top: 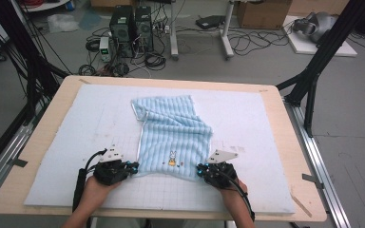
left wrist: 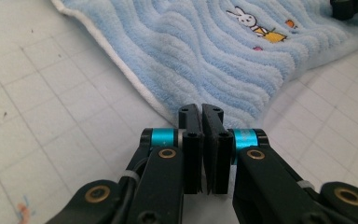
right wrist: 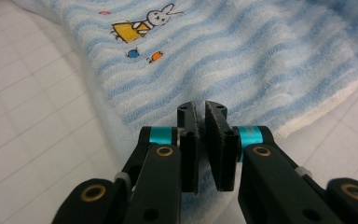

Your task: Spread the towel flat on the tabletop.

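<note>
Towel, blue striped, rabbit motif, no readable writing; left hand-held gripper and right hand-held gripper clamp near corners.

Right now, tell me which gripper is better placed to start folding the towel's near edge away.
Neither clearly; slightly the left. The left gripper and right gripper are each shut at a near corner of the blue towel, but the left's corner lies flatter on the mat.

Towel on mat, mat on table
</note>
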Motion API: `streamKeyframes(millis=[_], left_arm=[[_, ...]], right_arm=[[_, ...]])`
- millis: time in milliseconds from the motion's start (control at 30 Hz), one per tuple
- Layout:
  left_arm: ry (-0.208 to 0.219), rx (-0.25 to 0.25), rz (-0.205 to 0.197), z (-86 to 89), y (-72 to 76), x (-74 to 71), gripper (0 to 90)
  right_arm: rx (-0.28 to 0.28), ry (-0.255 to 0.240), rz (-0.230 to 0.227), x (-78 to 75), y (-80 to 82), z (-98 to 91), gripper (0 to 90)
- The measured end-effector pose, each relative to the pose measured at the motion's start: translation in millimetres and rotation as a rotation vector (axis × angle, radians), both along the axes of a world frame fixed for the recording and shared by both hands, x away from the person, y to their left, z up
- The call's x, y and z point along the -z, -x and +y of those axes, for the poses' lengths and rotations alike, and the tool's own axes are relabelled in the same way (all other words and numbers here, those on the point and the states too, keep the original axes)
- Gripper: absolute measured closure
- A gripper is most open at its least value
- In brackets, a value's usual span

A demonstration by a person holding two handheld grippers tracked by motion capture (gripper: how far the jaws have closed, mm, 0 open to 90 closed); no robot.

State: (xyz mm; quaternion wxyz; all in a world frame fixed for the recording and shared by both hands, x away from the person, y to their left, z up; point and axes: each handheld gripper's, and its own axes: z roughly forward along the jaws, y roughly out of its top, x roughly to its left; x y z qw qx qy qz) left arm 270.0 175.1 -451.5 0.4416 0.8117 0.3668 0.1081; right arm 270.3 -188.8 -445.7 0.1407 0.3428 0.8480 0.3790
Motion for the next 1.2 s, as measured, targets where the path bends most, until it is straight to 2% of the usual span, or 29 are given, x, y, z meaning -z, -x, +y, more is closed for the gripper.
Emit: streamKeyframes(millis=[67,200,367,433,500,567,600,700,800,867,967,1033,1100,1167,1200], left_arm=[[-0.003,0.012,0.0,2.7,6.0,-0.1,86.3],[-0.003,0.023,-0.01,6.9,20.3,0.3,86.3],[0.01,0.031,-0.056,11.4,36.6,1.9,86.2],[0.035,0.025,-0.075,13.6,39.4,0.9,85.6],[0.056,0.012,-0.11,15.4,38.8,-0.4,80.6],[0.097,-0.032,-0.12,18.4,33.6,-3.5,59.8],[0.131,-0.046,-0.129,20.2,29.5,-5.6,54.3],[0.155,-0.071,-0.164,21.8,17.2,-11.7,44.7],[0.195,-0.066,-0.201,21.7,4.6,-15.4,43.4],[0.224,-0.054,-0.244,20.3,-5.7,-16.1,43.4],[0.258,-0.05,-0.251,18.4,-18.7,-13.2,44.2],[0.254,-0.06,-0.247,14.9,-24.6,-9.9,44.4],[0.235,-0.068,-0.222,10.8,-29.2,-7.1,44.3],[0.198,-0.073,-0.2,4.9,-33.0,-4.6,44.5],[0.165,-0.08,-0.18,1.1,-35.1,-3.8,44.8]], right_arm=[[-0.015,-0.015,0.017,0.1,4.8,-0.9,83.8],[-0.045,-0.012,0.027,-0.7,14.5,-0.4,83.6],[-0.086,-0.018,0.03,-0.4,31.7,-1.2,82.5],[-0.094,-0.023,0.029,-1.0,34.7,-2.5,79.4],[-0.087,-0.044,0.016,-2.0,34.8,-5.0,69.8],[-0.052,-0.082,-0.015,-4.6,32.5,-7.5,56.7],[-0.027,-0.1,-0.033,-6.6,30.5,-8.3,47.5],[0.047,-0.135,-0.09,-11.7,20.3,-11.8,35.0],[0.091,-0.148,-0.128,-12.8,4.8,-13.8,30.0],[0.104,-0.145,-0.144,-11.6,-7.0,-13.2,29.4],[0.113,-0.131,-0.139,-7.4,-21.3,-10.0,29.2],[0.133,-0.129,-0.129,-4.7,-27.7,-8.2,29.3],[0.149,-0.118,-0.123,-2.5,-32.4,-7.3,30.4],[0.16,-0.11,-0.101,-0.7,-34.7,-6.8,34.0],[0.166,-0.099,-0.098,0.2,-35.6,-6.4,36.1]])
